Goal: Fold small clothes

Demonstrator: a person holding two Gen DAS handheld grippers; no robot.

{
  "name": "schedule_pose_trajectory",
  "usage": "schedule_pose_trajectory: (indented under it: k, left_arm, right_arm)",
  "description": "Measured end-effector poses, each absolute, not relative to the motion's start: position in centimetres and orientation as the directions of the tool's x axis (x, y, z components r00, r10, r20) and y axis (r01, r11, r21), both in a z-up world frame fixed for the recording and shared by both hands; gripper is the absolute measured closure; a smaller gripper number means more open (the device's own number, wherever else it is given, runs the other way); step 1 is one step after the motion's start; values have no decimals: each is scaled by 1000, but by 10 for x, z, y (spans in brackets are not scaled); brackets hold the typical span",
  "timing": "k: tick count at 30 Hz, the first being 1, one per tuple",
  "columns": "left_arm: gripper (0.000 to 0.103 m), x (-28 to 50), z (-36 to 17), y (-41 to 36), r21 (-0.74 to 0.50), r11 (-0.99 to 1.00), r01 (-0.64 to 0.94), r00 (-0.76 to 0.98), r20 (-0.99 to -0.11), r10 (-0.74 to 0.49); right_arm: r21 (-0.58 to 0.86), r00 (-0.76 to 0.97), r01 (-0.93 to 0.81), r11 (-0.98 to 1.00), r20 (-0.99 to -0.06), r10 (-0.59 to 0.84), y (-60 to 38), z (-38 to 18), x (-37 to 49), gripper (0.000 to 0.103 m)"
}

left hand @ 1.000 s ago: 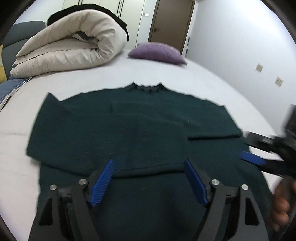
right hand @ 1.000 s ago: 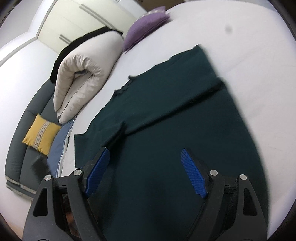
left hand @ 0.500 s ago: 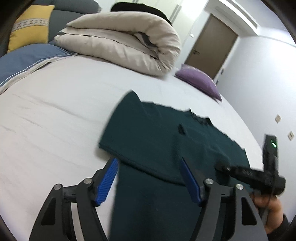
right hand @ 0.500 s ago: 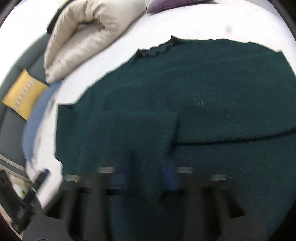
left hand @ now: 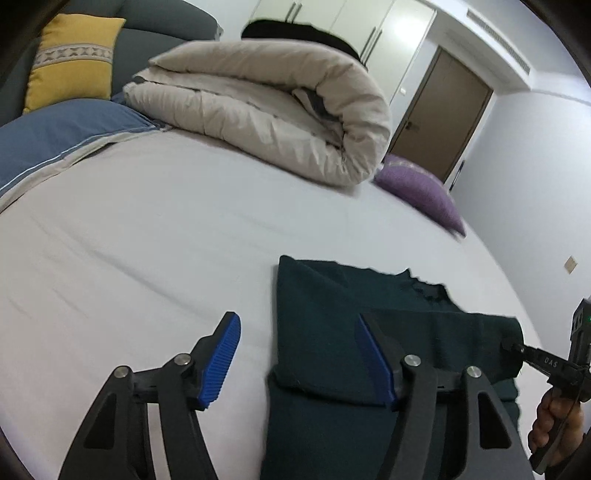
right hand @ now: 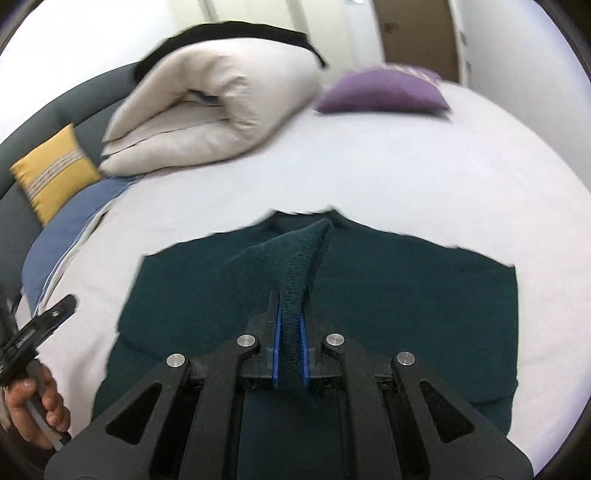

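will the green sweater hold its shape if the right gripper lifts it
Probably not: the sweater already peaks into a limp ridge where the right gripper pinches it. The knit looks thick, so it likely sags and drags rather than slipping free.

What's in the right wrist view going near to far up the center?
right gripper shut on a sweater fold → dark green sweater → white bed sheet → purple pillow → brown door

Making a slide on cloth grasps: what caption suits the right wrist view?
Right tongs shut on a raised fold of the dark green sweater spread on the white bed.
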State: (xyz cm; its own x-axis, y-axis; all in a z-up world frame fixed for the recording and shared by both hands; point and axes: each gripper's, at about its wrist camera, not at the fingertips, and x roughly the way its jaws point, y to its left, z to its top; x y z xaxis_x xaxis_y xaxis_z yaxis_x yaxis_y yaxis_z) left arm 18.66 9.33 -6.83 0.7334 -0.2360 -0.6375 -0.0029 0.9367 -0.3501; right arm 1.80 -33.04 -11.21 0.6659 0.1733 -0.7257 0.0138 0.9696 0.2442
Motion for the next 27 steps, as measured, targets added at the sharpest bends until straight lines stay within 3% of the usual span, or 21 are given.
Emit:
schedule_pose_trajectory:
  k: [8,13,20,21,27]
  left_arm:
    - [40,253,-106,76,-239,970,-32,636,-754,-165]
    - [68,277,-122,65,-186,982,-22,587,-798,-138]
    - [81,280,-135,57,-130,991,-14,583,-806,-97]
    - [83,280,-136,58,-130,991,-17,585,-805,-96]
    - [85,279,-141,64,-142,990,-20,598,-795,-102]
  right_arm:
    - [338,593,81,938,-772,227,-363,-173,37,96]
    - [406,581,89,910,-762,284,-371,-186,34,92]
    - [430,582,99,898,-757,298,-373,-192,52,91]
    - [408,568,110,906,-774,279,-372,-195,55,94]
    - [422,604,186,887,-761,236,-385,-207,43,97]
